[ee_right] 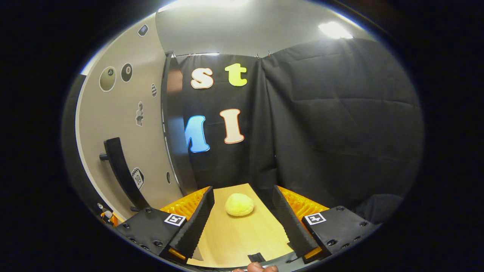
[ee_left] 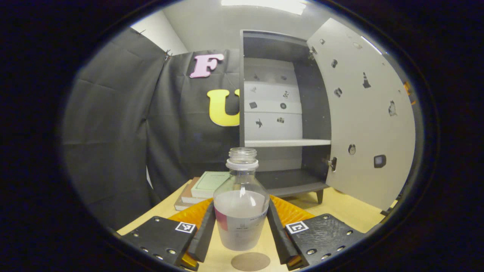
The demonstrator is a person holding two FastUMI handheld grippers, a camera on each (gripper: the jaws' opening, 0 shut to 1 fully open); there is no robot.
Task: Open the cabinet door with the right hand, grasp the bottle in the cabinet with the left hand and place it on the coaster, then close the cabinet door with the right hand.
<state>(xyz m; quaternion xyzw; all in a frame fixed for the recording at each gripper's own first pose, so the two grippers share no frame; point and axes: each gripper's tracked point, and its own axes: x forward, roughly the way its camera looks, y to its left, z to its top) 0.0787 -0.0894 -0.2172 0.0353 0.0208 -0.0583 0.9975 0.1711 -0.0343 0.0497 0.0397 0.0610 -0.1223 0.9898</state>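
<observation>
In the left gripper view a clear bottle (ee_left: 241,206) with no cap and a pale label stands upright between my left gripper's (ee_left: 242,232) fingers, which press on both its sides. A round brown coaster (ee_left: 250,261) lies on the table just below and in front of the bottle's base. Behind stands the grey cabinet (ee_left: 280,113) with its door (ee_left: 363,121) swung wide to the right and its shelves bare. In the right gripper view my right gripper (ee_right: 242,221) is open with nothing between its fingers; the cabinet door (ee_right: 121,124) with its black handle (ee_right: 119,170) is close on its left.
A stack of books (ee_left: 202,189) lies on the wooden table (ee_left: 340,211) left of the cabinet. A yellow round soft thing (ee_right: 239,204) rests on the table ahead of the right gripper. Black cloth walls close in the booth.
</observation>
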